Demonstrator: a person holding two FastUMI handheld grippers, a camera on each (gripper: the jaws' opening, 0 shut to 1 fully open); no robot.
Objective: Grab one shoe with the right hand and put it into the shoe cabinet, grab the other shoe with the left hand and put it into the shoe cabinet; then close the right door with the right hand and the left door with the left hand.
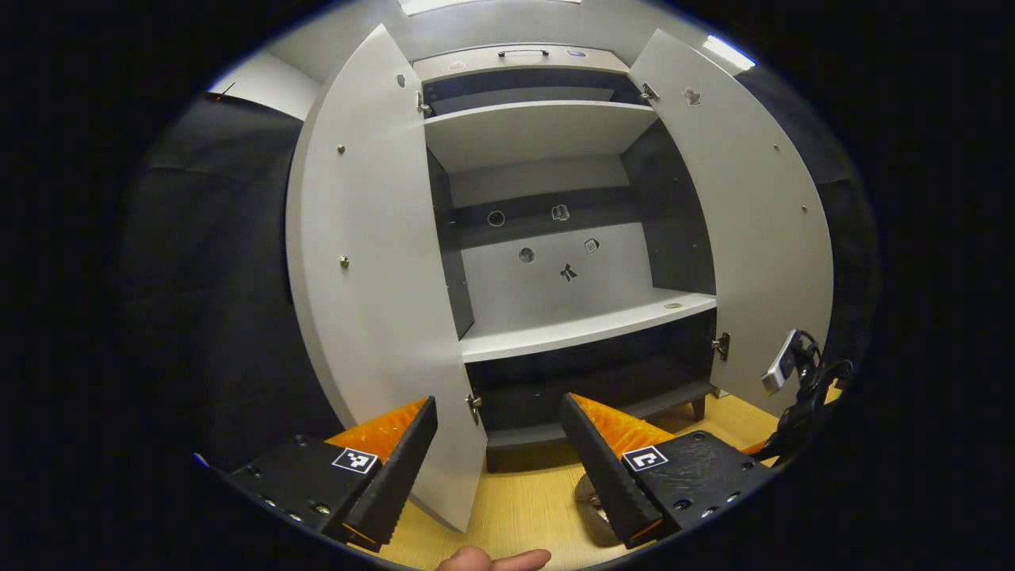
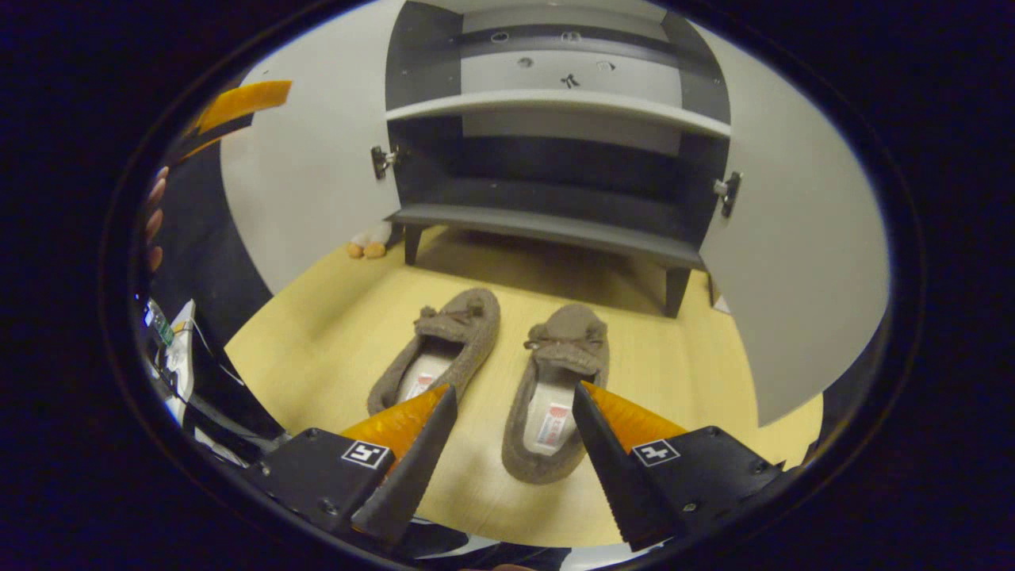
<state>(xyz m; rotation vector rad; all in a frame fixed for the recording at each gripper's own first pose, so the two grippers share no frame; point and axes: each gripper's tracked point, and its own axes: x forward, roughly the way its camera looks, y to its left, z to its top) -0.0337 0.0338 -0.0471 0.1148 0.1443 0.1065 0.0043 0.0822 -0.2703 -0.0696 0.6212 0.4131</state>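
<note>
On the wooden floor before the shoe cabinet, two brown shoes are lying side by side, toes toward it: left shoe just ahead of the right gripper, right shoe reaching between its spread fingers, untouched. Insole labels are showing but staying unreadable. Left gripper is hovering spread, empty, facing the two shelves; left door and right door are both standing open

Fuzzy cloth shoes on smooth pale wood floor; matt cabinet
</note>
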